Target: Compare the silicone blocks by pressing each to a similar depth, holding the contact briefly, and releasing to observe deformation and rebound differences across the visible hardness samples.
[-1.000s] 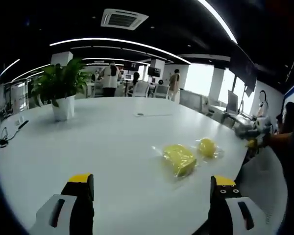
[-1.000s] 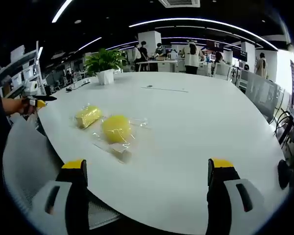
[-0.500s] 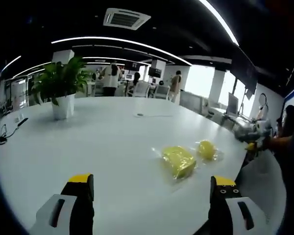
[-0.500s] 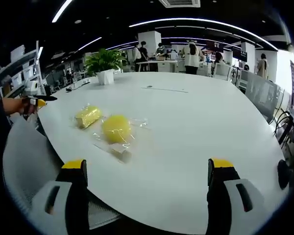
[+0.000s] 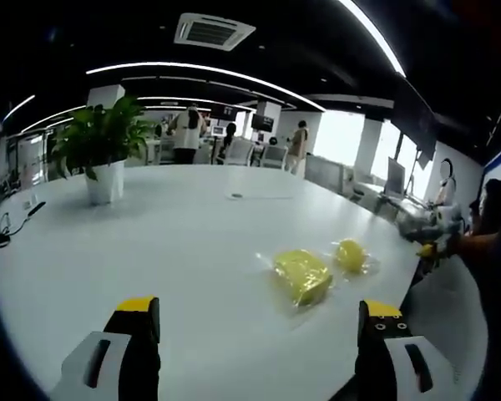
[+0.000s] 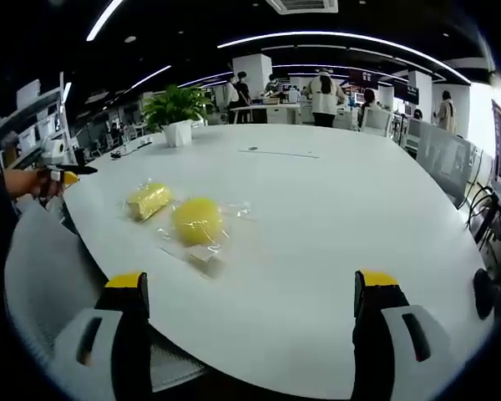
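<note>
Nearest in the left gripper view, the left gripper (image 5: pixel 257 322) stands with its two yellow-tipped jaws set wide apart and nothing between them, poised over the near edge of the white table (image 5: pixel 150 242). In the right gripper view the right gripper (image 6: pixel 250 292) is the same: jaws wide, empty, held above the table edge. Just beyond, on the table, lie the samples, each in a clear plastic wrap: a yellow block (image 5: pixel 302 272), roughly rectangular, and just beside it a yellow ball (image 5: pixel 351 252). From the right side the ball (image 6: pixel 199 220) is the nearer of the two, with the block (image 6: pixel 149 200) behind it to the left, and a small clear-wrapped pale piece (image 6: pixel 205 259) lies close in front of the ball. Neither gripper touches any sample, so by my reading the task stands at its opening: no press is under way, and the approach is the step in hand. The next move calls for bringing one gripper down onto a sample squarely, pressing gently enough that the slick wrap does not slide on the smooth table. Farther off stand a potted plant (image 5: pixel 103 144) and a cable (image 5: pixel 17 225), and beyond the table an open office with people standing.
</note>
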`<state>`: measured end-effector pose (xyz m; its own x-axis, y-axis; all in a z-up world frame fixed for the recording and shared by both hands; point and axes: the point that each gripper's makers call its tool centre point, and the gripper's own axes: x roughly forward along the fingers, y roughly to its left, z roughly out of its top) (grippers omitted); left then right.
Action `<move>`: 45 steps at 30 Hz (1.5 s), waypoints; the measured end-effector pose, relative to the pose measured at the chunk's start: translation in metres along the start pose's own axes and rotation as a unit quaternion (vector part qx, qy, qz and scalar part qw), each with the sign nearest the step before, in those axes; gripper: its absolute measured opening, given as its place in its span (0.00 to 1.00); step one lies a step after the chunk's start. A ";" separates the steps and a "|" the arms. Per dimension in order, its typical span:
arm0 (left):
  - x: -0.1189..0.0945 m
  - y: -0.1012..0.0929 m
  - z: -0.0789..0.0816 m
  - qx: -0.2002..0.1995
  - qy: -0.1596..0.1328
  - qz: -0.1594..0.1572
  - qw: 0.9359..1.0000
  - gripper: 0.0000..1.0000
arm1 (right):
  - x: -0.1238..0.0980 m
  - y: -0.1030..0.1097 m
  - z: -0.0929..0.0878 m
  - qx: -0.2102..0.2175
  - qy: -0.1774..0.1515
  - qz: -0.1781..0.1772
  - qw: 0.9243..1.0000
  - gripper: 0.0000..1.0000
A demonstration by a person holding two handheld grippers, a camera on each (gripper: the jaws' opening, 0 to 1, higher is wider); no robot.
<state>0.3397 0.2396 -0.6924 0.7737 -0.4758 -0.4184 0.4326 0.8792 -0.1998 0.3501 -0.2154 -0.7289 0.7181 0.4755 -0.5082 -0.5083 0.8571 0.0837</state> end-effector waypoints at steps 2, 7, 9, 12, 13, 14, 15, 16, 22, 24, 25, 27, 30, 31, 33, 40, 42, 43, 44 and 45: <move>0.000 -0.001 0.000 -0.001 0.001 -0.001 1.000 1.00 | 0.000 0.000 0.000 -0.001 0.001 -0.001 1.000 0.97; -0.001 0.001 0.001 -0.001 0.000 0.000 1.000 1.00 | 0.000 -0.001 0.000 0.000 -0.001 -0.002 1.000 0.97; -0.001 0.002 0.002 -0.001 -0.001 0.001 1.000 1.00 | 0.000 0.000 0.001 0.000 -0.001 -0.001 1.000 0.97; 0.000 0.003 0.004 -0.004 -0.003 0.001 1.000 1.00 | 0.001 0.000 0.001 0.000 -0.001 -0.001 1.000 0.97; 0.000 0.003 0.005 -0.005 -0.004 0.000 1.000 1.00 | 0.001 0.000 0.001 0.000 -0.001 -0.001 1.000 0.97; 0.001 0.003 0.005 -0.005 -0.004 0.000 1.000 1.00 | 0.001 0.001 0.001 0.001 -0.001 0.000 1.000 0.97; 0.002 0.002 0.006 -0.006 -0.005 -0.002 1.000 1.00 | 0.001 0.001 0.001 0.001 -0.001 0.000 1.000 0.97; 0.002 0.001 0.006 -0.008 -0.006 -0.002 1.000 1.00 | 0.001 0.001 0.000 0.000 0.000 0.001 1.000 0.97; 0.009 -0.002 0.005 -0.015 0.000 -0.010 1.000 1.00 | 0.001 0.001 0.000 -0.001 0.001 0.002 1.000 0.97; 0.011 -0.003 0.007 -0.020 0.000 -0.013 1.000 1.00 | 0.002 0.002 0.000 -0.002 0.001 0.003 1.000 0.97; 0.013 -0.004 0.008 -0.025 0.000 -0.016 1.000 1.00 | 0.002 0.001 0.001 -0.004 0.001 0.003 1.000 0.97; 0.017 -0.004 0.011 -0.030 0.000 -0.019 0.999 1.00 | 0.002 0.001 0.003 -0.002 -0.003 0.003 1.000 0.97; 0.023 -0.007 0.015 -0.033 0.005 -0.023 0.999 1.00 | 0.002 0.002 0.002 -0.004 -0.002 0.004 1.000 0.97; 0.025 -0.008 0.016 -0.035 0.005 -0.025 0.999 1.00 | 0.003 0.002 0.000 -0.005 0.000 0.007 1.000 0.97; 0.031 -0.012 0.019 -0.057 0.009 -0.036 0.998 1.00 | 0.004 0.003 -0.003 -0.017 0.008 0.008 1.000 0.97; 0.054 -0.027 0.017 -0.172 0.060 -0.076 0.980 0.97 | 0.003 0.005 0.000 -0.018 0.003 0.011 1.000 0.97; 0.061 -0.033 0.024 -0.204 0.060 -0.093 0.973 0.98 | 0.002 0.005 0.001 -0.017 0.001 0.012 1.000 0.97; 0.067 -0.031 0.028 -0.196 0.058 -0.087 0.975 0.98 | 0.002 0.005 0.002 -0.017 -0.001 0.012 1.000 0.97; 0.070 -0.032 0.029 -0.195 0.062 -0.086 0.975 0.98 | 0.001 0.005 0.002 -0.017 -0.002 0.012 1.000 0.97; 0.075 -0.033 0.029 -0.185 0.070 -0.084 0.977 0.98 | 0.001 0.006 0.002 -0.017 -0.003 0.014 1.000 0.97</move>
<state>0.3969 0.1745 -0.6911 0.6241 -0.6289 -0.4637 0.3311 0.7503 -0.5721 0.3489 -0.2094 -0.7269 0.7061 0.5003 -0.5011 -0.5436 0.8365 0.0690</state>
